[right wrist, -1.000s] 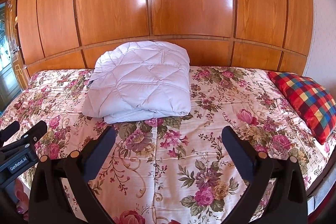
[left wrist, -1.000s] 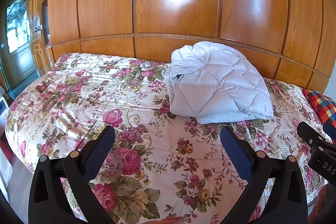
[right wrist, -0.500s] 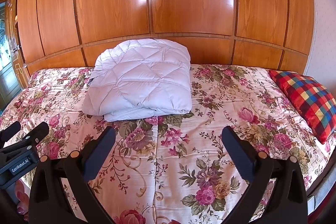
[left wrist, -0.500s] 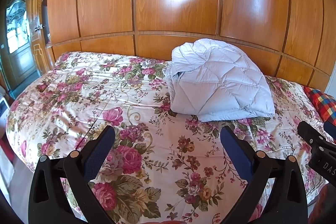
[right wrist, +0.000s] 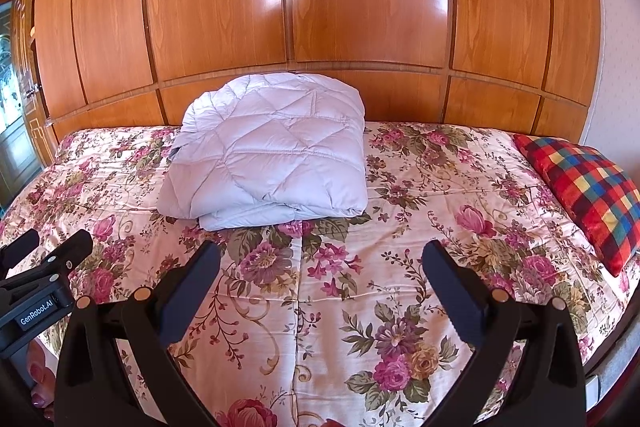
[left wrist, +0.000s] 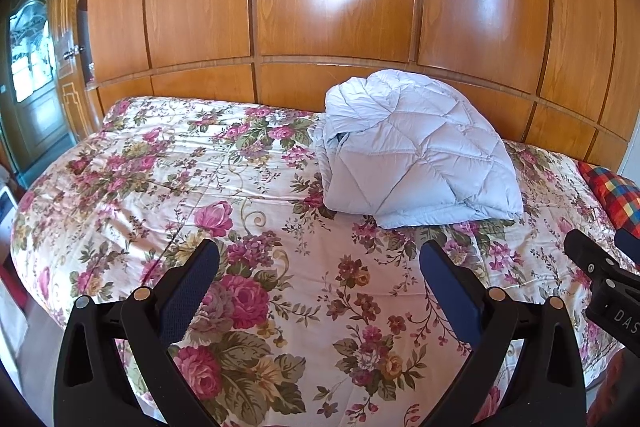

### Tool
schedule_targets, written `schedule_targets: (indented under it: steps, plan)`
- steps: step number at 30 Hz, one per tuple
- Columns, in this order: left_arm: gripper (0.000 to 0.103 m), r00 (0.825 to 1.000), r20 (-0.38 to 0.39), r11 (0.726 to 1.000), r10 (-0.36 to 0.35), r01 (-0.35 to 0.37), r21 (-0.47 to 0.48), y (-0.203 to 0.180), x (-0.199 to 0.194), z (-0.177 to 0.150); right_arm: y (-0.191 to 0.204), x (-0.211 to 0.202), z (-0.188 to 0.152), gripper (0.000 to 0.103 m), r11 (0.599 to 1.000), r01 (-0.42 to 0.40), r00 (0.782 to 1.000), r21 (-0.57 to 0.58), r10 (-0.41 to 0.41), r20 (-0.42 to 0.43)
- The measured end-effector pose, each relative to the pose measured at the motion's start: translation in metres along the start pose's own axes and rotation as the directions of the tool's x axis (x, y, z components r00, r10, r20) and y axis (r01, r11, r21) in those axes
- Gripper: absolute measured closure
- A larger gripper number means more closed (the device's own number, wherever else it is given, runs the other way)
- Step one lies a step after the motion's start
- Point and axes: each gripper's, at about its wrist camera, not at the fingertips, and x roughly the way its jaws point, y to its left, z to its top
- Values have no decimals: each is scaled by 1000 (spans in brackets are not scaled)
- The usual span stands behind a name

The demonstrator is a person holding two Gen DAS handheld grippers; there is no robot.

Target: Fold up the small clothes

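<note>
Beyond both fingers point(right wrist: 448, 279) — folded quilted garment point(right wrist: 268, 155), untouched.

Bed point(right wrist: 340, 307) under a floral quilted cover of pink and purple roses. Resting on it toward the wooden headboard side: folded pale quilted jacket point(right wrist: 272, 155). At far right end: plaid cushion point(right wrist: 584, 187), well apart.
</note>
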Motion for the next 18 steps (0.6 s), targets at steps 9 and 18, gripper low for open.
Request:
schedule_targets:
  steps: [9, 18]
  plan:
    - [4, 1000, -19, 1000, -14, 13, -19, 3, 2, -1, 0, 1, 0, 2, 1000, -5, 1000, 2, 5, -7]
    - [4, 1000, -29, 1000, -11, 11, 1, 1, 5, -2, -1, 2, 0, 2, 1000, -8, 1000, 3, 8, -16]
